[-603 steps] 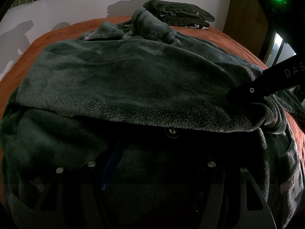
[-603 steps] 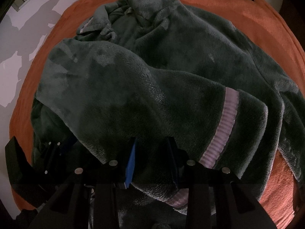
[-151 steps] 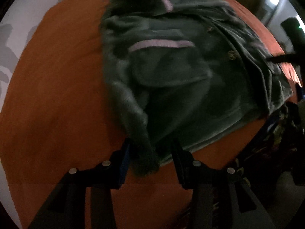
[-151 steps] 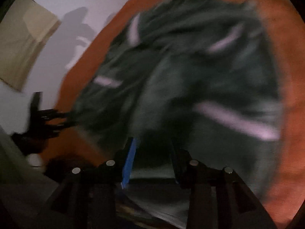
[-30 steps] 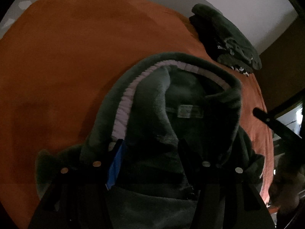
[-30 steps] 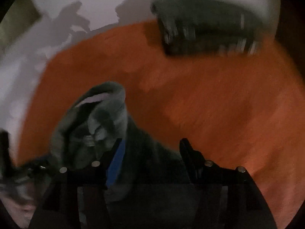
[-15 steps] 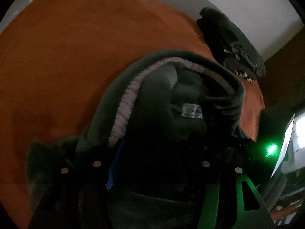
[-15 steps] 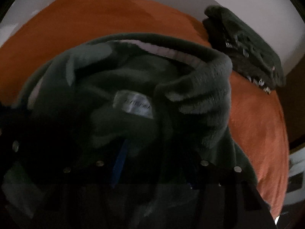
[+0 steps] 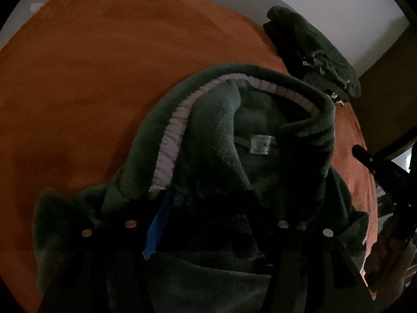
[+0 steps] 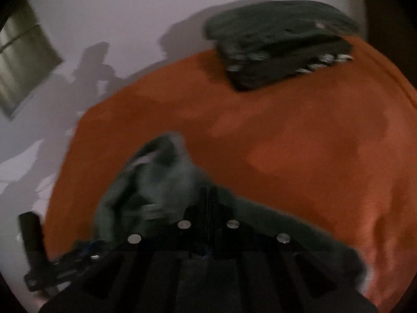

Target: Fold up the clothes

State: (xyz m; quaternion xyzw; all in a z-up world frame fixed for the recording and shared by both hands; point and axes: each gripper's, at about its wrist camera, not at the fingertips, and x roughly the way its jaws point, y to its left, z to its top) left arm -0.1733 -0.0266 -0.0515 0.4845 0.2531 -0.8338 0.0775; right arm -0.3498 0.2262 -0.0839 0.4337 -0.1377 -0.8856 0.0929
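Observation:
A dark green fleece garment (image 9: 216, 135) with lilac collar trim and a white size label lies on the orange bed cover (image 9: 91, 91). My left gripper (image 9: 207, 203) is shut on a thick bunch of it just below the collar, and its jaws are opening slightly. In the right wrist view my right gripper (image 10: 207, 193) is shut, fingers pressed together with nothing seen between them, above the garment's edge (image 10: 161, 177). That view is blurred. The right gripper's dark finger (image 9: 370, 160) shows at the garment's right side.
A folded stack of dark clothes (image 9: 312, 49) (image 10: 281, 39) sits at the far edge of the bed by the white wall. A person's hand (image 9: 385, 274) is at the lower right. The left gripper's body (image 10: 34, 247) shows low at the left.
The right gripper's jaws have shut and it has pulled away from the collar it hovered over half a second ago. The left gripper keeps its place on the garment.

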